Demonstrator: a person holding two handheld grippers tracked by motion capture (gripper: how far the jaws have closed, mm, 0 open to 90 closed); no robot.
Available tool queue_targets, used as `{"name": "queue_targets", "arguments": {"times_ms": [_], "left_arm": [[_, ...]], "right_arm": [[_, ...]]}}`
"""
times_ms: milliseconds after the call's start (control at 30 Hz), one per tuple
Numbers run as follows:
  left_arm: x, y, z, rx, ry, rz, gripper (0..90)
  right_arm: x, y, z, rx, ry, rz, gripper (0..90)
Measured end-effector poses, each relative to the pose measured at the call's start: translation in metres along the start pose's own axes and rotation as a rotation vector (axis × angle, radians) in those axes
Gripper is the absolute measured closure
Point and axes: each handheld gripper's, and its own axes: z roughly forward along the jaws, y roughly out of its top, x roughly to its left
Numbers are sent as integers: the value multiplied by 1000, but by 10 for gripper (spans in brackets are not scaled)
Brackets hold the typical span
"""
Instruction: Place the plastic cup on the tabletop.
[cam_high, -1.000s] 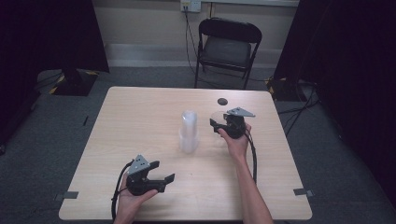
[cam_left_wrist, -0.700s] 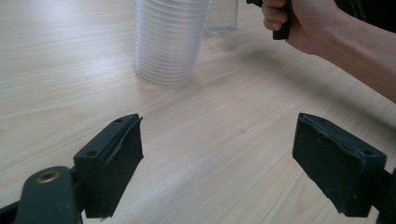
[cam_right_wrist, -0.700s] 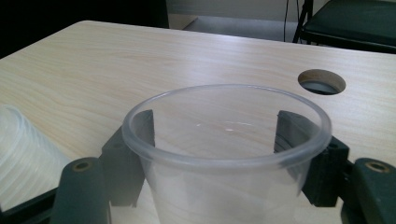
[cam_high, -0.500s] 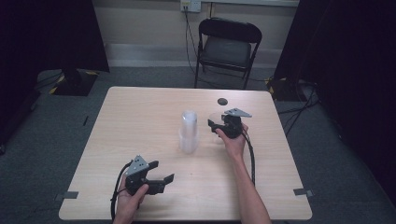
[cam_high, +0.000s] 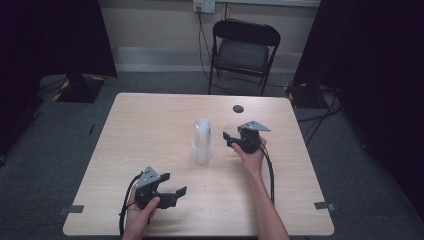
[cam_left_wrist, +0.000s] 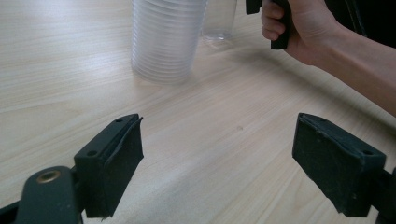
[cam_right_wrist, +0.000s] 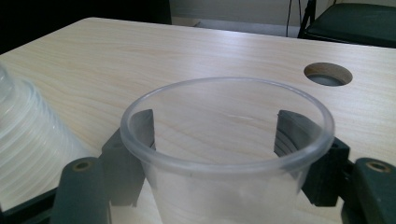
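A single clear plastic cup (cam_right_wrist: 227, 154) stands upright between the right gripper's (cam_high: 235, 139) jaws, mouth up, its long axis vertical; both black pads press its thin wall from either side, so that gripper is closed on it. The cup is round, smooth, see-through, with a rolled rim, and looks empty. In the high view it sits just right of table centre, at about 3 o'clock from the stack of clear cups (cam_high: 202, 141). That stack, nested cups with ribbed, ringed walls, stands upright near the middle of the pale wood-grain table (cam_high: 150, 125). A round cable hole (cam_high: 238, 108) lies at 12 o'clock from the right gripper. At 7 o'clock from the stack, the left gripper (cam_high: 176, 192) hangs with jaws spread wide, nothing between them.
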Motion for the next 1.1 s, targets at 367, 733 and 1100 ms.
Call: {"name": "queue_targets", "arguments": {"times_ms": [367,733,1100], "left_arm": [[-1,1,1,6,4,-4,160],[1,1,0,2,9,-13,160],[3,2,-1,-3,15,-13,160]], "right_arm": [[3,-10,-11,14,13,-7,290],[3,-15,-7,66,32,24,247],[4,-21,-5,107,35,48,155]]}}
